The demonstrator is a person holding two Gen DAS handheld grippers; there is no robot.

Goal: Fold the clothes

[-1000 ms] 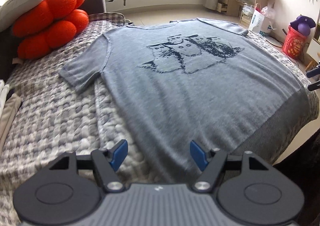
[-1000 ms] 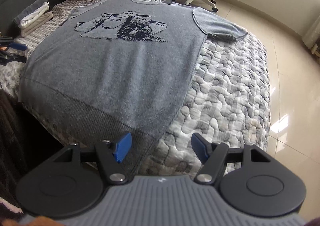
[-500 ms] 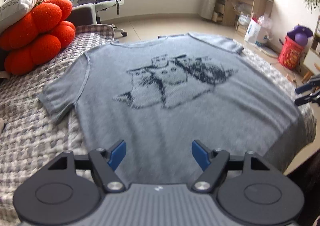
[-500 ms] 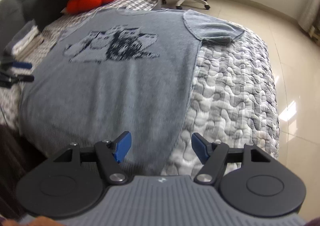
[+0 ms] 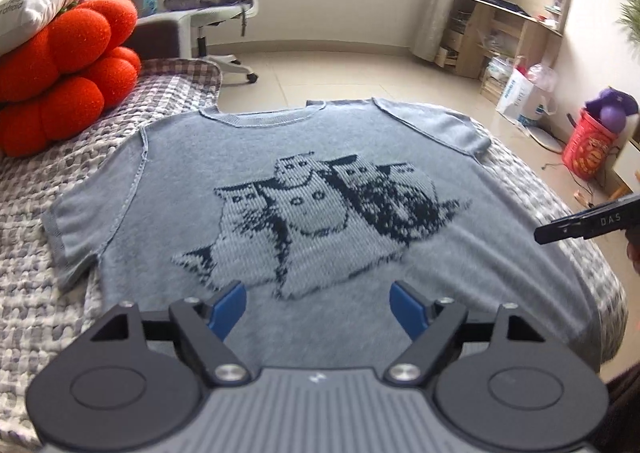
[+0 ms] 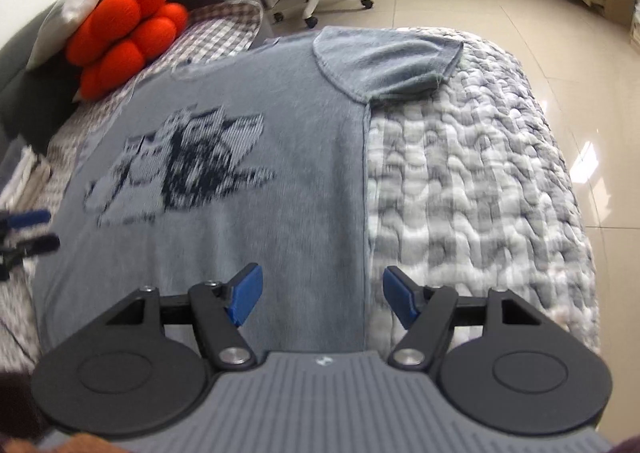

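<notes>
Sweater (image 5: 280,181) now centred; shelves (image 5: 516,29) only in left view.

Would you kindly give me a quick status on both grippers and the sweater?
Left gripper opening, holding nothing. Right gripper open, empty, above the sweater's side edge. Grey sweater flat on the quilt, unfolded. Nothing lying on it.

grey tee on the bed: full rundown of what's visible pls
The grey tee is a short-sleeved knit top with a ribbed round neckline and raised seams at the shoulders. A dark-and-pale knitted cat motif fills the chest. It lies spread flat, front up, on the quilted bed cover, neckline at the far end. Both sleeves are laid out sideways; the one near the cover's edge has a slightly rumpled cuff. The hem is hidden behind the gripper bodies. Nothing grips it: both sets of jaws stand apart above the cloth.
</notes>
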